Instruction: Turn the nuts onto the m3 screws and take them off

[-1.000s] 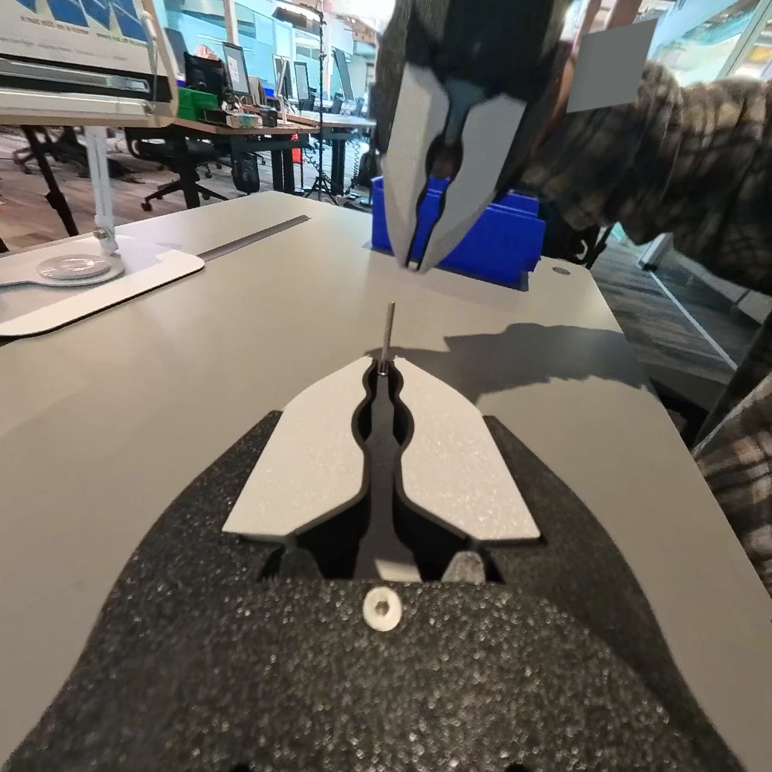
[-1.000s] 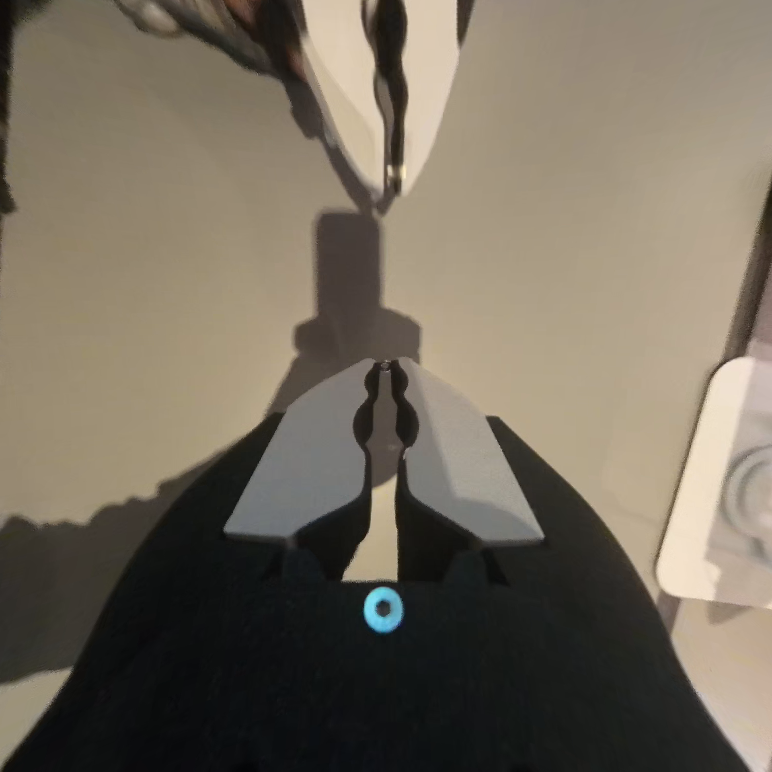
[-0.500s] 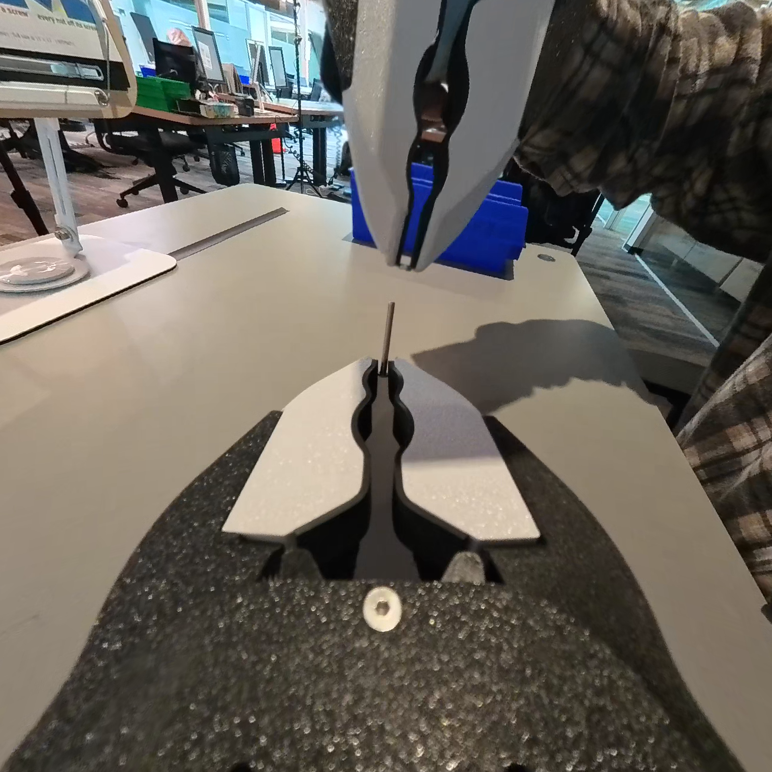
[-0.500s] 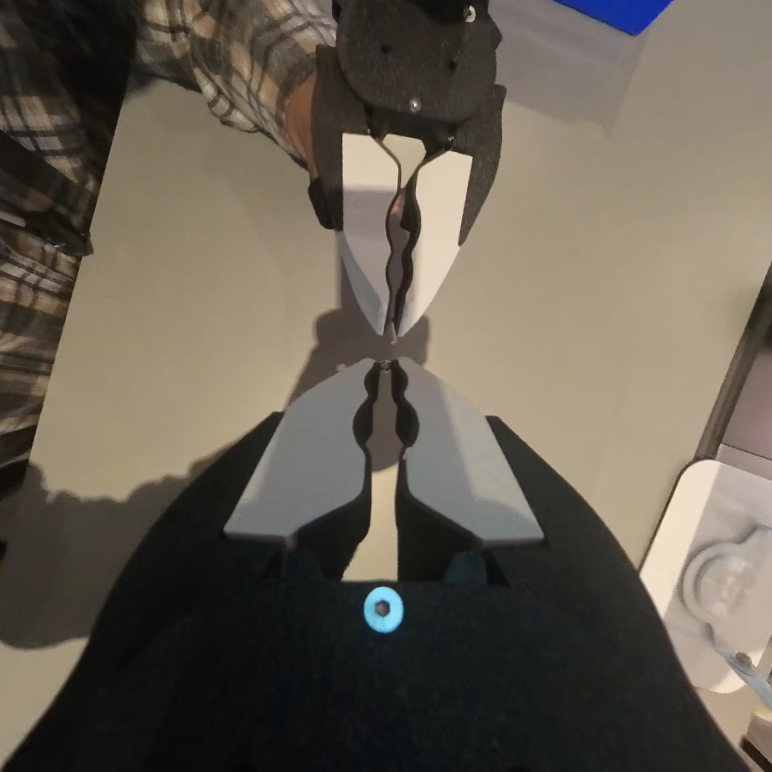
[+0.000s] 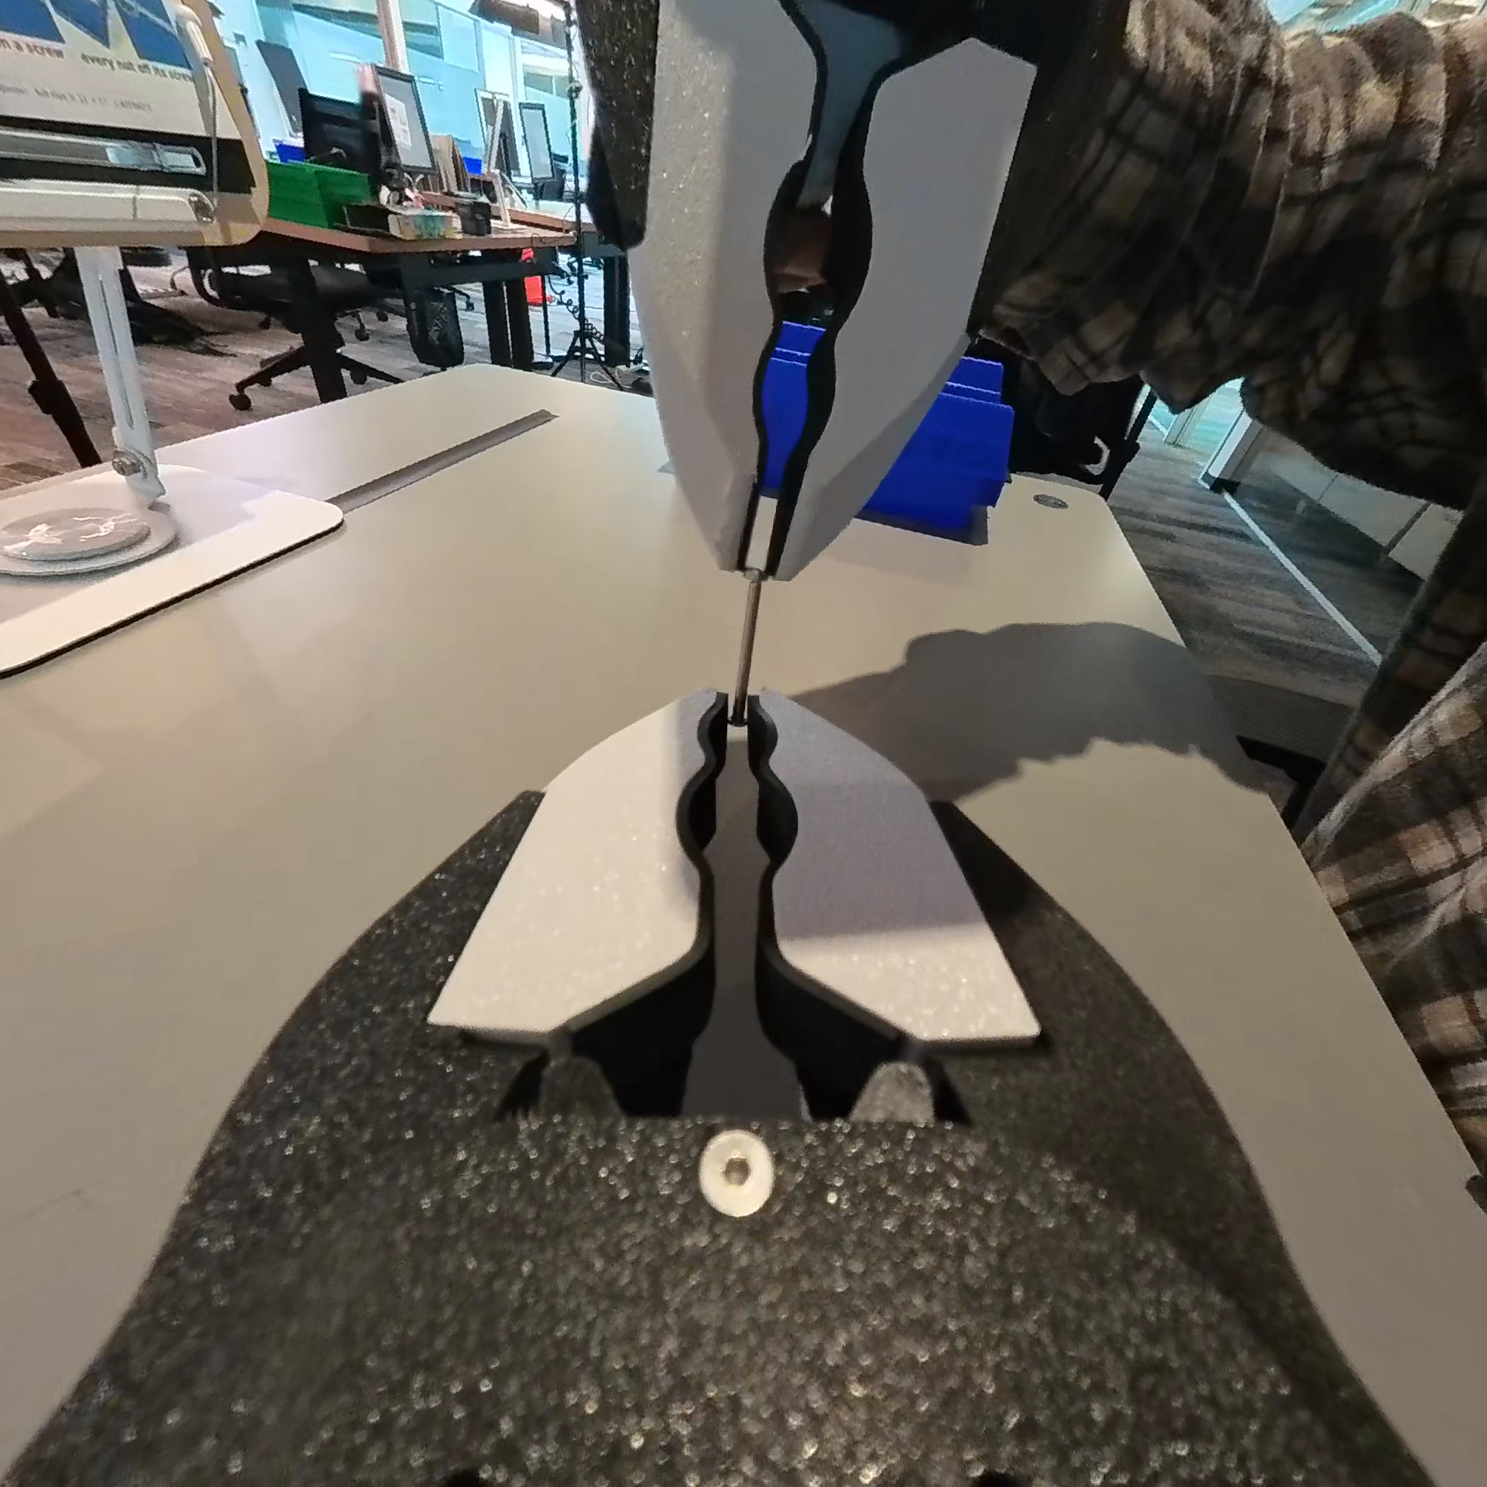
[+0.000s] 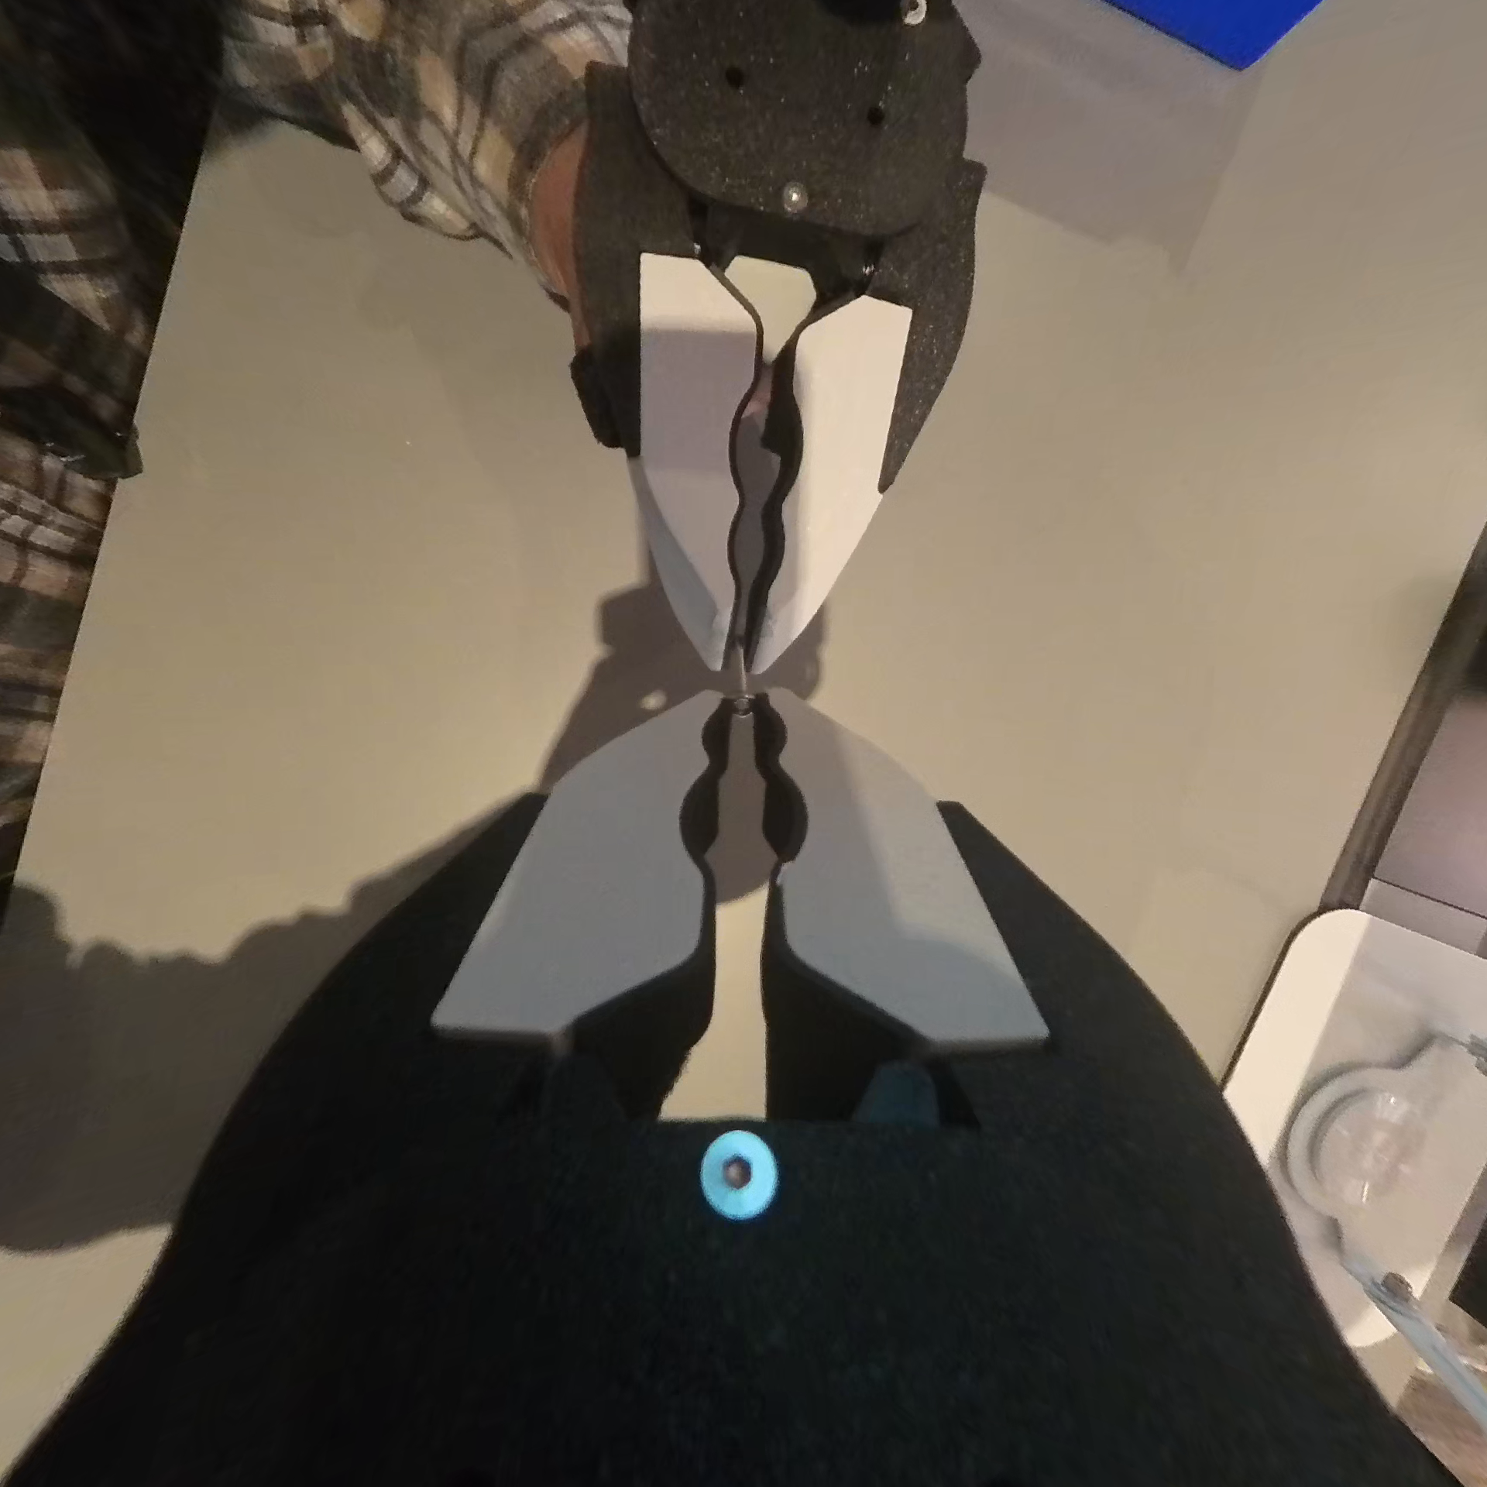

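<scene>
Left hand-held gripper (image 5: 738,706) pinches the screw (image 5: 747,644) upright; right hand-held gripper (image 5: 756,568), clamped on a tiny nut (image 6: 741,706), sits atop that screw.

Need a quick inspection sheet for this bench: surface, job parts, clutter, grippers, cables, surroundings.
Surface: grey table, bare in front.
Job's things: M3 screw upright; nut at right tips, meeting the screw's end.
Clutter: blue bin at far edge; white stand base at left.
Grippers: left gripper shut on the screw; right gripper shut on the nut.
Cables: nothing seen on table.
Surroundings: office desks, monitors, chairs; plaid sleeve.
</scene>
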